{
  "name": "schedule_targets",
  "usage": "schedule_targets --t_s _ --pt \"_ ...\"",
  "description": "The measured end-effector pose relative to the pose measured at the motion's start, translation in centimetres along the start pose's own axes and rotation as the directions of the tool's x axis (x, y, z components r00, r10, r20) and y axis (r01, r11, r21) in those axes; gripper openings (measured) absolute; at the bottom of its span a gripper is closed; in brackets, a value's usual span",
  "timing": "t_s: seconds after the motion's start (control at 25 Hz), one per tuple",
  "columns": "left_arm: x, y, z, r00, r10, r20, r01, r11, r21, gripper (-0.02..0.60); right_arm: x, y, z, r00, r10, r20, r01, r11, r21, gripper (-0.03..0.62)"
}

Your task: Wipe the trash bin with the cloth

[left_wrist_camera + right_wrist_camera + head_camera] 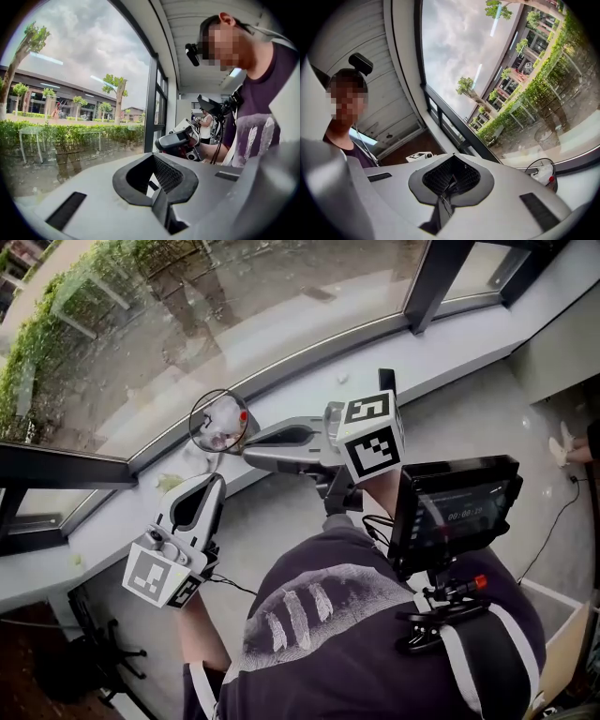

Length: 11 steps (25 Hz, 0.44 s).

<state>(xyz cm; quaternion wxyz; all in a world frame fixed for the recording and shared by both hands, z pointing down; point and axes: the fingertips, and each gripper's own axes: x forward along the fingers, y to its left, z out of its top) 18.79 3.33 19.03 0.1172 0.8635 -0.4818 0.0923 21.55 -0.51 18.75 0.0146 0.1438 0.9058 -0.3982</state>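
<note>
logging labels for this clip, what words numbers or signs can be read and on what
Nothing reads clearly.
Chest monitor: faint timer-like digits, too dim to read.
Left marker cube, right marker cube: black-and-white square patterns, no letters.
Shirt: feather graphic, no words.

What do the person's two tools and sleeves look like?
The left tool and right tool are pale grey shells with black-rimmed, textured openings. Each carries a white cube with black square markers. A thin black cable leaves the left one. The shirt is dark purple, short-sleeved.
</note>
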Motion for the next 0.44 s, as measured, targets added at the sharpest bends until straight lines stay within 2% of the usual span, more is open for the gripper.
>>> schedule_targets --t_s 0.24,0.44 --pt "-7.8 -3.4 -2.2 0.994 -0.09 0.063 0.09 0.996 0.012 -0.002 4.5 5.4 -6.6 0.996 -0.07 -0.059 0.065 0.995 -0.08 0.0" --pt "-16.7 -6.2 -4.1 0.964 -0.243 0.111 0.247 0.969 -0.018 -0.003 9.9 8.8 -12.7 0.985 -0.122 -0.125 0.106 0.986 -0.13 0.0"
